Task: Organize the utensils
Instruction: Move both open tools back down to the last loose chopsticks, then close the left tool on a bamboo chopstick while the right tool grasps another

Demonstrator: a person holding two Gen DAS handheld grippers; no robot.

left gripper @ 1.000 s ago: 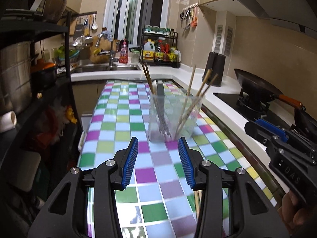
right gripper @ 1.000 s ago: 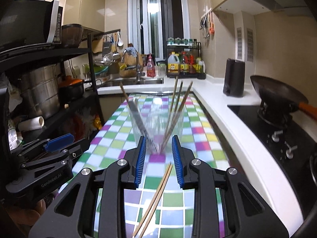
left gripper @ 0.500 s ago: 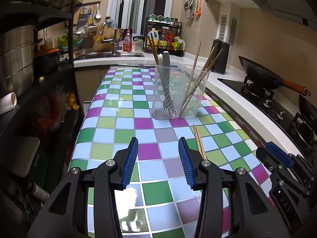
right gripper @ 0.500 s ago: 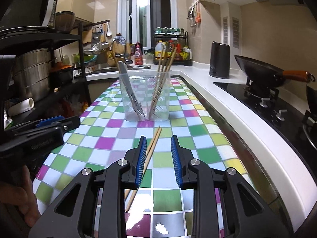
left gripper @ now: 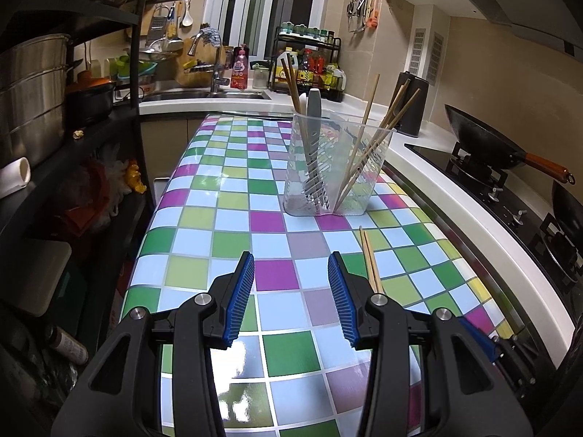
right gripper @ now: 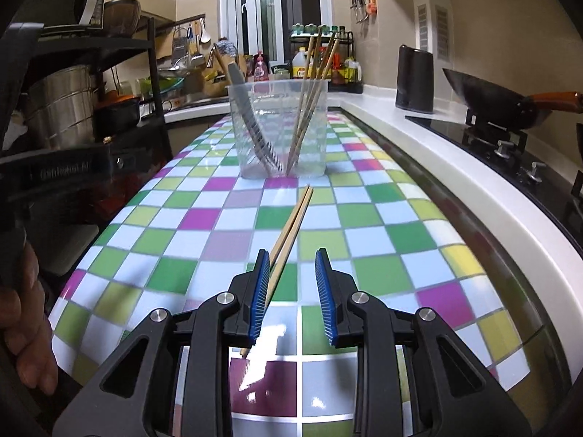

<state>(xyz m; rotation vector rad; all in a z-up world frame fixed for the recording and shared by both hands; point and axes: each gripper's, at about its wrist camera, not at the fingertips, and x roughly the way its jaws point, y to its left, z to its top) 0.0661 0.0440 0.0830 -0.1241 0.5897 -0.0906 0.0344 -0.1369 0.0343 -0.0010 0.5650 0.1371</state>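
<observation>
Right gripper [right gripper: 292, 291]: jaws part open, nothing clamped. The pair of loose wooden chopsticks [right gripper: 291, 225] runs just inside its left blue pad [right gripper: 259, 295]; contact there I cannot tell. Their near ends are hidden under that finger; tips point at the holder.

Left gripper [left gripper: 291, 298]: jaws wide, empty, above the checkered multicolour tabletop [left gripper: 233, 225]. Here the same pair [left gripper: 368, 258] lies outside its right finger, lower half cut off behind it.

Only the right view shows the person's hand [right gripper: 25, 331] at the tabletop's left edge, blurred. Only the left view shows a sliver of the other gripper at the near right edge.

Mid-tabletop, towards the right edge: clear plastic utensil holder [left gripper: 337, 167] with a grey-handled fork [left gripper: 314, 145] leaning left and more wooden chopsticks [left gripper: 371, 142] leaning right. Past the right edge, a black wok with orange handle [left gripper: 484, 138].
</observation>
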